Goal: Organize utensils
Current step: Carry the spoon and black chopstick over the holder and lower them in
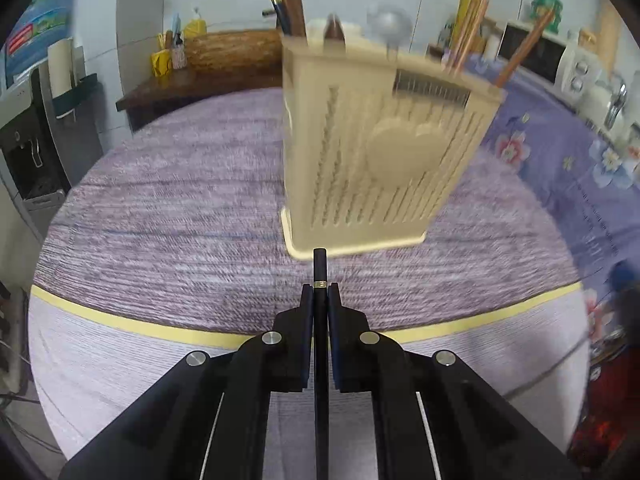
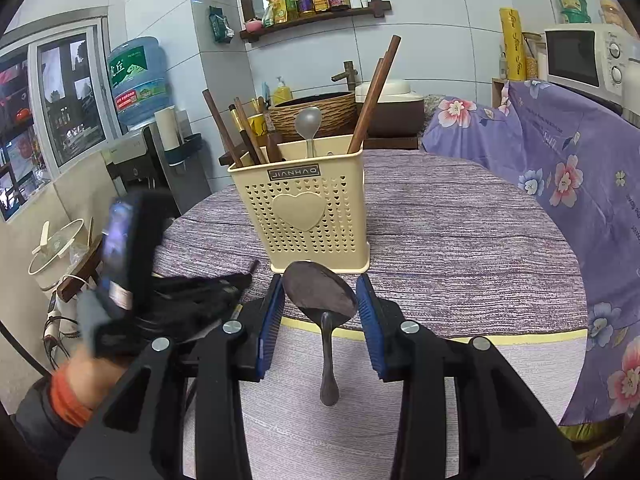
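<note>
A cream perforated utensil holder (image 1: pixel 372 156) with a heart on its front stands on the purple table; it also shows in the right wrist view (image 2: pixel 306 208). It holds several wooden chopsticks (image 2: pixel 372 92) and a grey spoon (image 2: pixel 308 122). My left gripper (image 1: pixel 320 292) is shut on a black chopstick (image 1: pixel 320 268) with a gold band, its tip close to the holder's base. My right gripper (image 2: pixel 320 292) is open around a dark wooden spoon (image 2: pixel 322 292) that lies on the table, bowl toward the holder. The left gripper (image 2: pixel 208 296) shows blurred at the left of the right wrist view.
A yellow tape line (image 1: pixel 160 326) crosses the tablecloth near the front. A floral purple cloth (image 2: pixel 560 184) covers furniture on the right, under a microwave (image 2: pixel 584 56). A water dispenser (image 2: pixel 136 80) stands at the left, a woven basin (image 2: pixel 316 110) behind the table.
</note>
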### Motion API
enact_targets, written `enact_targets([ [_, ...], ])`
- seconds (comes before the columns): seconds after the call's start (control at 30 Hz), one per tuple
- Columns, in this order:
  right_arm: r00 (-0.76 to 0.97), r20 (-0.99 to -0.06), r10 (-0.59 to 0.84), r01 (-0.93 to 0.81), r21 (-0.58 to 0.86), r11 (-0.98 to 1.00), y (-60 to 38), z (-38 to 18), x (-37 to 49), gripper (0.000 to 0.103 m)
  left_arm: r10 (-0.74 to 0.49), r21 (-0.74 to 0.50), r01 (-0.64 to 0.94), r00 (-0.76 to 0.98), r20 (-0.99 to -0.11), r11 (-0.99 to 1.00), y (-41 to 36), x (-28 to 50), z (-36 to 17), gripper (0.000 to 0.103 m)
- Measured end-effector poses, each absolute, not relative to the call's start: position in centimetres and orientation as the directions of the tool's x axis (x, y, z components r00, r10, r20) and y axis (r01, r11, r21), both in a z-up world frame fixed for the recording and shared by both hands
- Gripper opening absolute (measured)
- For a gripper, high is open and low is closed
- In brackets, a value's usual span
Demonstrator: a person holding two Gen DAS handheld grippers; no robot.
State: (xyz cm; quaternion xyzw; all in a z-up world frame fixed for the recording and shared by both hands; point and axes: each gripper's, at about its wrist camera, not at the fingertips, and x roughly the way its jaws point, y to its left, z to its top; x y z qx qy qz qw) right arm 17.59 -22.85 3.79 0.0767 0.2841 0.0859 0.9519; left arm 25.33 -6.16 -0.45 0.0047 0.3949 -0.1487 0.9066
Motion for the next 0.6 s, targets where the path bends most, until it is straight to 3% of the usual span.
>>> enact_targets([
  [0.1,0.825,-0.527,0.205,-0.119,0.192,0.974,-22.8,3.8,17.6,0.038,-0.330,-0.177,0.286,0.685,-0.650,0.942,-4.4,23.7,3.2,0.008],
  [0.27,0.826,-0.522,0.212,-0.127,0.195,0.973,-22.6,4.0,17.7,0.038,-0.362,-0.190,0.308,0.765,-0.533,0.932,-2.6,20.6,8.3,0.008],
  [0.6,0.826,-0.519,0.219,-0.144,0.182,0.973,-22.0,4.7,18.0,0.038,-0.391,-0.217,0.325,0.789,-0.474,0.920,-1.6,20.8,10.2,0.008],
])
